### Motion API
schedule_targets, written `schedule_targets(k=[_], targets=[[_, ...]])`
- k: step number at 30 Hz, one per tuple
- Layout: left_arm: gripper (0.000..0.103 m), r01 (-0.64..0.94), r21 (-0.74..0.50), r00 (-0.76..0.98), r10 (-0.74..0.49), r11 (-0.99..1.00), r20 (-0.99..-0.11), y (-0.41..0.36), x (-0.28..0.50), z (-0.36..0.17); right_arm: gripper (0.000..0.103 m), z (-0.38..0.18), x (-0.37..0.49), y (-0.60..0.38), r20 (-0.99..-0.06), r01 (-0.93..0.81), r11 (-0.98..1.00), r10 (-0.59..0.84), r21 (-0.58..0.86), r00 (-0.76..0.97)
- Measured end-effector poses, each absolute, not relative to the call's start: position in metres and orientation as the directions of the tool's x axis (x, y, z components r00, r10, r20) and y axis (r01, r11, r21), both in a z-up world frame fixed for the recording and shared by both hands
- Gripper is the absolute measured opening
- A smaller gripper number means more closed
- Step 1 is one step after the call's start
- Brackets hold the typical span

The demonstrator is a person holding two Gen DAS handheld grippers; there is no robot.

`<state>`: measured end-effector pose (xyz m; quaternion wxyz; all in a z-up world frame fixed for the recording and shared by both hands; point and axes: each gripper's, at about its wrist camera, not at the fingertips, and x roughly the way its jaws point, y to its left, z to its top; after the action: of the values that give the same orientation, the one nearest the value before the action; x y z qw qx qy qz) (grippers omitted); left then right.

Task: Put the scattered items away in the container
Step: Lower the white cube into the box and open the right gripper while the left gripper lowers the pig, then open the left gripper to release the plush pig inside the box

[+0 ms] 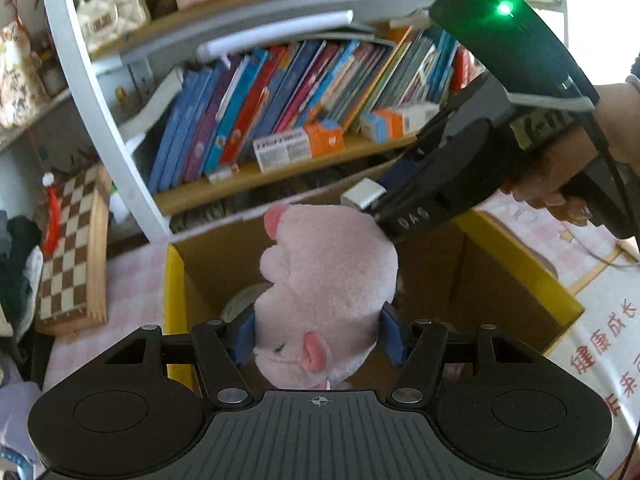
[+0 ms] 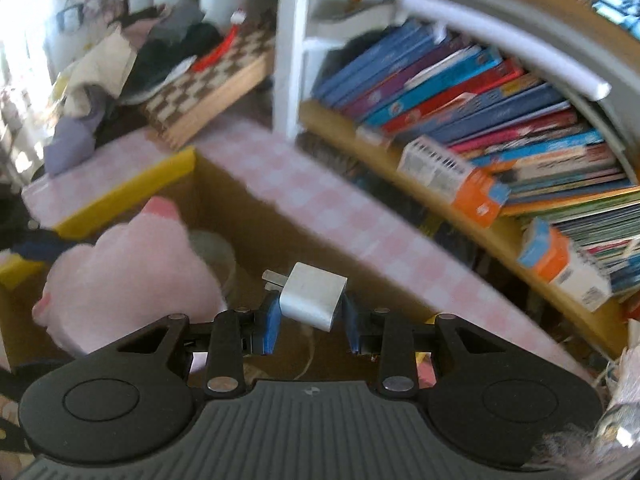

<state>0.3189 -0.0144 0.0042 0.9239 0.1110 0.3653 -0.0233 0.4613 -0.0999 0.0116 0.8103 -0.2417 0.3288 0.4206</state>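
My left gripper [image 1: 318,338] is shut on a pink plush pig [image 1: 328,280], holding it over the open cardboard box [image 1: 520,268] with yellow rims. My right gripper [image 2: 310,322] is shut on a white plug adapter [image 2: 314,296], also above the box [image 2: 132,184]. In the left wrist view the right gripper [image 1: 372,202] comes in from the upper right with the adapter [image 1: 362,194] just above the pig. The right wrist view shows the pig [image 2: 132,276] at the left. A roll of tape [image 1: 240,300] lies at the box's bottom under the pig.
The box stands on a pink checked tablecloth [image 2: 320,200]. Behind it is a bookshelf [image 1: 280,120] with slanting books and small orange-and-white boxes [image 1: 298,146]. A chessboard [image 1: 72,248] leans at the left beside a heap of clothes [image 2: 132,64]. A person's hand [image 1: 560,176] holds the right gripper.
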Motion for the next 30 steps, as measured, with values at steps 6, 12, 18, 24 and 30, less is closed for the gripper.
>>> schedule_targets(k=[6,12,18,24,30], targets=[[0.061,0.121,0.177,0.683,0.048,0.977,-0.729,-0.005,0.329,-0.009,0.031,-0.013,0.475,-0.084,-0.797,-0.868,0.485,0.479,-0.107,0.367],[0.064,0.134,0.182,0.653,0.051,0.974,-0.755,-0.004,0.331,-0.018,0.031,-0.029,0.478,-0.069,-0.845,-0.905,0.408,0.438,-0.118,0.307],[0.066,0.140,0.196,0.647,0.060,0.971,-0.760,-0.005,0.329,-0.021,0.030,-0.038,0.476,-0.058,-0.890,-0.941,0.318,0.388,-0.116,0.241],[0.074,0.143,0.212,0.651,0.070,0.967,-0.756,-0.007,0.327,-0.020,0.031,-0.039,0.473,-0.056,-0.895,-0.947,0.299,0.381,-0.120,0.234],[0.086,0.147,0.238,0.690,0.073,0.960,-0.720,-0.010,0.320,-0.009,0.053,-0.033,0.471,-0.059,-0.881,-0.942,0.312,0.401,-0.127,0.251]])
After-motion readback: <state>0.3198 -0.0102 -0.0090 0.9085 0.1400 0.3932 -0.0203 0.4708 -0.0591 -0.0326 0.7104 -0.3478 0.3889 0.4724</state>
